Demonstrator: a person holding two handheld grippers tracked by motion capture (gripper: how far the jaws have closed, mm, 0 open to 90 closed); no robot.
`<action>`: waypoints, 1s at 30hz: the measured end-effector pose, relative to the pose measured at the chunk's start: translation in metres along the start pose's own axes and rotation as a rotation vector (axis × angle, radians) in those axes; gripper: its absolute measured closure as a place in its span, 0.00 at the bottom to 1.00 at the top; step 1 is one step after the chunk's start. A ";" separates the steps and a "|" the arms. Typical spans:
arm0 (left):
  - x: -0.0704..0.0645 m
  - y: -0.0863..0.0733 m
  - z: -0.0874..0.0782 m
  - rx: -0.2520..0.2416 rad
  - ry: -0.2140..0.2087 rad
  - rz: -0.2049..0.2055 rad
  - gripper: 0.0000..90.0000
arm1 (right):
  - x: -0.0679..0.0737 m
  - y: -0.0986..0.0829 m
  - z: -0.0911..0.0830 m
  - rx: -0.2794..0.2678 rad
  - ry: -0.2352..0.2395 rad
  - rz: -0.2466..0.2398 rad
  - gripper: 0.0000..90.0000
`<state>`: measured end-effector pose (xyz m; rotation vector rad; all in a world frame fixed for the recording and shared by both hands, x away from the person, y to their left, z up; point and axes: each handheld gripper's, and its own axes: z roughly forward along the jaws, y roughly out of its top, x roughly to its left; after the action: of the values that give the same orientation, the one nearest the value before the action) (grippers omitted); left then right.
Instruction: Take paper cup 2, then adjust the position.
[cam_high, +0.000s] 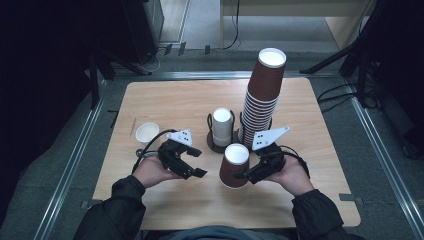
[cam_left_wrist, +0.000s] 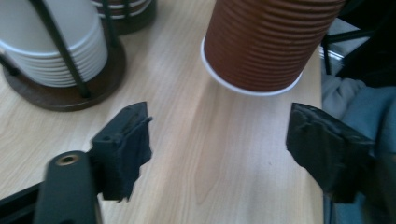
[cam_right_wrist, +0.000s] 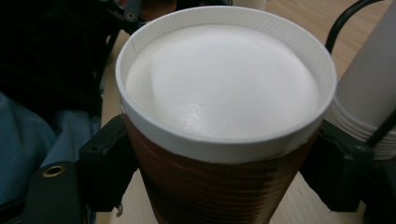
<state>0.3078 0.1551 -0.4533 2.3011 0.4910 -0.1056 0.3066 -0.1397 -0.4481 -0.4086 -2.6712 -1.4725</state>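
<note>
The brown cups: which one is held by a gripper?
The single upside-down brown cup near the table's front edge, clamped by the right gripper. The other brown cups form the tall stack behind it.

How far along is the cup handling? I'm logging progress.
Looks done: one white cup stands alone at the table's left. In hand: the right tongs are shut on an upside-down brown cup held above the wood; the left tongs are open beside it. Left: the tall brown stack and white stack remain in their holders.
</note>
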 end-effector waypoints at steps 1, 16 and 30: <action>0.000 0.000 0.000 0.009 0.009 0.007 0.26 | -0.001 -0.001 0.001 -0.006 0.014 0.006 0.21; -0.005 0.004 0.012 0.000 -0.011 -0.001 0.08 | -0.012 -0.007 0.020 -0.019 0.018 0.024 0.21; -0.006 0.007 0.026 -0.024 -0.042 0.004 0.00 | -0.007 0.001 0.026 -0.148 0.052 0.045 0.22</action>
<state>0.3069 0.1304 -0.4651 2.2719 0.4632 -0.1452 0.3159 -0.1187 -0.4625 -0.4308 -2.5056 -1.6494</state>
